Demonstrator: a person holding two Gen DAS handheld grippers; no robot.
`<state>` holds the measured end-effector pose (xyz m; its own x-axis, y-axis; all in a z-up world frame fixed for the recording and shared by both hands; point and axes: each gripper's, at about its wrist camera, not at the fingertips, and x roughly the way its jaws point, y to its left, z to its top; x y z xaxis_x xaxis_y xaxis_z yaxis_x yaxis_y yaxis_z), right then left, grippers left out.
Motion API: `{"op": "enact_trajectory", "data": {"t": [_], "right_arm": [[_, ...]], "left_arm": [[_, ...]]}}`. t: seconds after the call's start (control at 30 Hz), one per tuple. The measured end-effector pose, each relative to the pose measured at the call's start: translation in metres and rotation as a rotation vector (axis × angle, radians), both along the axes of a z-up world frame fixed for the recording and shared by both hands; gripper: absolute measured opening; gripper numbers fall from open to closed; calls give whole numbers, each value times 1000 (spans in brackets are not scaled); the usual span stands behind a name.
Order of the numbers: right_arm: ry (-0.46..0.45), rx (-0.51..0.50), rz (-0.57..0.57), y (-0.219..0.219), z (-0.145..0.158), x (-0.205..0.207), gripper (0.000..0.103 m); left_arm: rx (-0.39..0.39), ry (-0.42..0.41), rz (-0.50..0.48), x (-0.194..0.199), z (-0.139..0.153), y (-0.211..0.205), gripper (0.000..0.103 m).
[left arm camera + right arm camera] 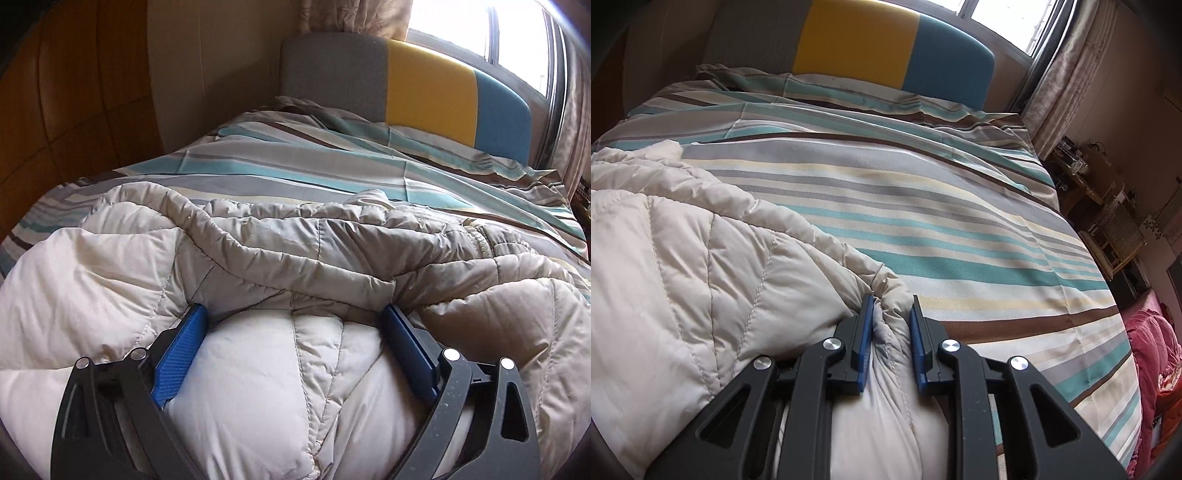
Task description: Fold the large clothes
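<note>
Left hand-held gripper [293, 319] spread wide over the jacket [258, 387], right hand-held gripper [889, 308] pinching its edge, on the striped bed [960, 221] before the headboard [894, 48]

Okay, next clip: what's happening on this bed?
A person with a handheld gripper in each hand is working on a puffy cream quilted jacket lying on a striped bedspread. The right gripper is pinched on a bunched edge of the jacket at its right side. The left gripper is spread wide, its blue pads pressed against a bulging padded section rather than clamped shut. The jacket is rumpled, with a fold of fabric lying across its middle, so the folding looks underway rather than finished.
</note>
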<state>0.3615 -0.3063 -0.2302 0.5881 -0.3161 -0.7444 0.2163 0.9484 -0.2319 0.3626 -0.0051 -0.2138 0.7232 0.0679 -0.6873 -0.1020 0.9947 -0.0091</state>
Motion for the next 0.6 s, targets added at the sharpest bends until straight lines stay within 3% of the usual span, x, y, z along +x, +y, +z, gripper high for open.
{"op": "enact_trajectory", "data": {"t": [0.17,0.23,0.3,0.43,0.6], "right_arm": [[-180,97,-14,1,62,-33,26],[-259,179,38,18,88,-47,34],[-292,259,130,41,101,-50,35],[-223,310,319,98,91,-30,32],[-164,262,345,121,48,-9,32]], "left_arm": [[5,-4,3,1,1,-5,94],[13,-4,7,1,2,-6,94],[25,-6,10,-1,4,-8,95],[37,-9,17,-4,4,-10,95],[34,-9,20,-5,5,-11,95]]}}
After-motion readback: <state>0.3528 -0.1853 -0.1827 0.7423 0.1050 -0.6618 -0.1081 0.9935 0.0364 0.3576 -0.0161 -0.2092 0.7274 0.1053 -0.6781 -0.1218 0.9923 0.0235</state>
